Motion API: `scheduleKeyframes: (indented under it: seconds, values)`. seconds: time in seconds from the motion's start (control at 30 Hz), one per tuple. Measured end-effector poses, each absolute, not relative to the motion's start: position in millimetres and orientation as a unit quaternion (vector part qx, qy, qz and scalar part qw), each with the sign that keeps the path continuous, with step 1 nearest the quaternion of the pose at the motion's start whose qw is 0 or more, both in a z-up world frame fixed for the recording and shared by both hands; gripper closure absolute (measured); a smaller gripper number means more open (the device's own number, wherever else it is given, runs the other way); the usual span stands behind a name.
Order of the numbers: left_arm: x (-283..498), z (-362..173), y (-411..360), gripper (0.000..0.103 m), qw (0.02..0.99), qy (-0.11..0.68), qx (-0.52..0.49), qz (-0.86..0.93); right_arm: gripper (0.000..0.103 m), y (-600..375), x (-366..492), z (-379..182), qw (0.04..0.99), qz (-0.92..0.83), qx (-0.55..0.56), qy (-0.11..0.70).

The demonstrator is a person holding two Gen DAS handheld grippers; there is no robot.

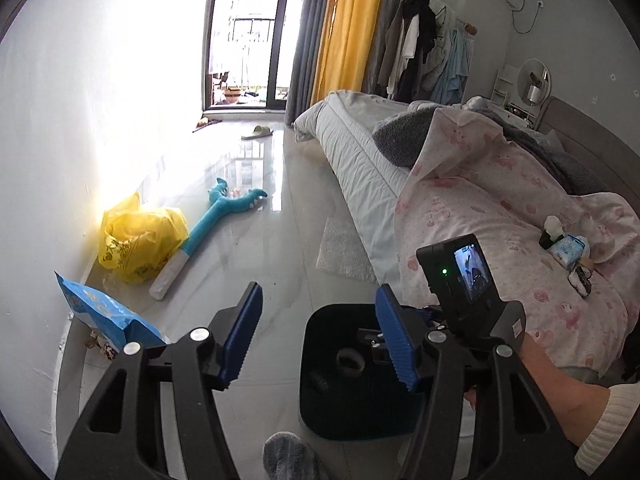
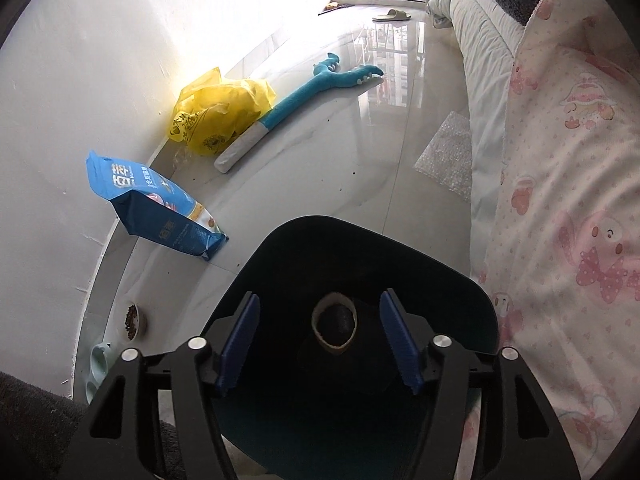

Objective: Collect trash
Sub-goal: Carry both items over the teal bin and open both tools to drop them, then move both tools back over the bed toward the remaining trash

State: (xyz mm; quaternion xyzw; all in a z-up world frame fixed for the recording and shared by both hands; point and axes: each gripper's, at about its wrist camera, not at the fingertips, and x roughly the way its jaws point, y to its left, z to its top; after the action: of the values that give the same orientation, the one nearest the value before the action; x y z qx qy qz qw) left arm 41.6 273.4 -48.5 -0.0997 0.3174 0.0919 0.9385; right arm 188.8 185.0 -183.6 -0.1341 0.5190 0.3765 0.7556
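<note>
A dark bin (image 2: 360,248) stands on the floor beside the bed, also in the left wrist view (image 1: 320,360). A cardboard tube (image 2: 334,328) lies inside it, also seen in the left wrist view (image 1: 351,361). My right gripper (image 2: 320,340) is open and empty, right above the bin's mouth. My left gripper (image 1: 320,332) is open and empty, held above the bin's left rim. The right gripper's body and camera (image 1: 460,276) show over the bin in the left wrist view. A sheet of bubble wrap (image 1: 344,250) lies on the floor by the bed.
A yellow plastic bag (image 1: 140,240), a blue pet-food bag (image 2: 152,204) and a teal plush toy (image 1: 224,216) lie along the wall. A food bowl (image 2: 132,320) sits near the wall. The bed (image 1: 500,208) holds a tissue pack (image 1: 568,250) and small items.
</note>
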Motion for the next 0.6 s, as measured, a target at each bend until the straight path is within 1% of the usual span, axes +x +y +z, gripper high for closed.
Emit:
scheduleKeyframes:
  seconds: [0.2,0.33,0.6]
  values:
    - [36,-34,269,0.040,0.948,0.291,-0.088,0.091,0.037,175,188,-171,0.764,0.375,-0.138,0.507]
    - [36,-27,264,0.038,0.952,0.280,-0.086,0.093,0.037,164,185,-158,0.770,0.380,-0.124,0.496]
    - [46,-15,248,0.036,0.957,0.266,-0.081,0.085,0.035,135,172,-120,0.790,0.405,-0.113,0.446]
